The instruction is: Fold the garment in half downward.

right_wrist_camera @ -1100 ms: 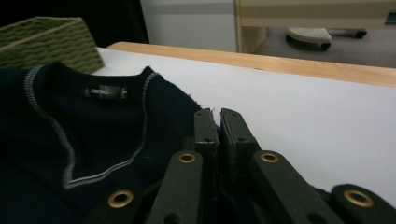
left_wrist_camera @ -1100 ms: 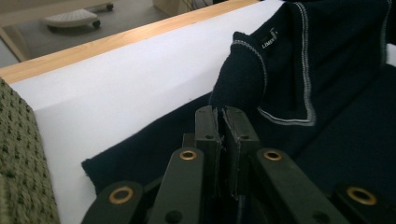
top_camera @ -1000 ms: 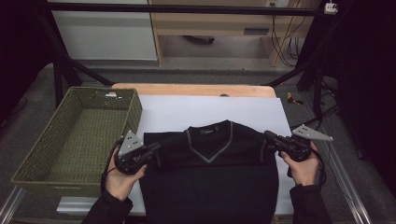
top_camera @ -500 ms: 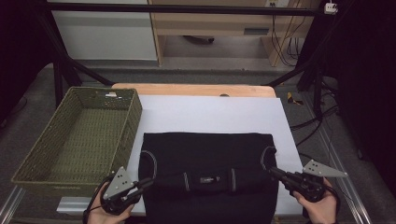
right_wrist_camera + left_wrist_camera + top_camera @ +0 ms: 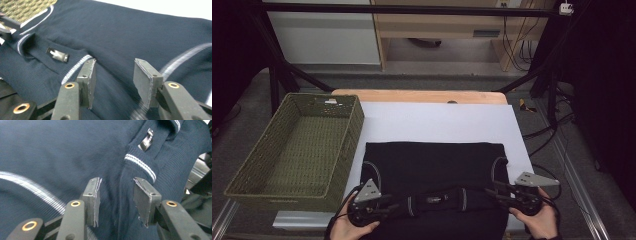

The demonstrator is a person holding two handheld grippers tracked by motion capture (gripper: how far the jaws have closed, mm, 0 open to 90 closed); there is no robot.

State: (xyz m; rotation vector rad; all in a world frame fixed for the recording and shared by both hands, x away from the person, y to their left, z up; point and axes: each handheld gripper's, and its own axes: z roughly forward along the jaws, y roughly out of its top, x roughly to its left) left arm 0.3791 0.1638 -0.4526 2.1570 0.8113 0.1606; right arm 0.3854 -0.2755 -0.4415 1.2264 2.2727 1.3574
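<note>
Sweater (image 5: 434, 167): dark, folded, lower centre of frame.
Left gripper (image 5: 384, 206): jaws just parted, cloth between, unpressed.
Right gripper (image 5: 497, 192): jaws just parted, gripping nothing.

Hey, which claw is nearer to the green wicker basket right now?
Left. The left claw sits at the near edge of the sweater, just beside the basket and its near right corner. The right claw is across the sweater, toward the table's far side from it.
</note>
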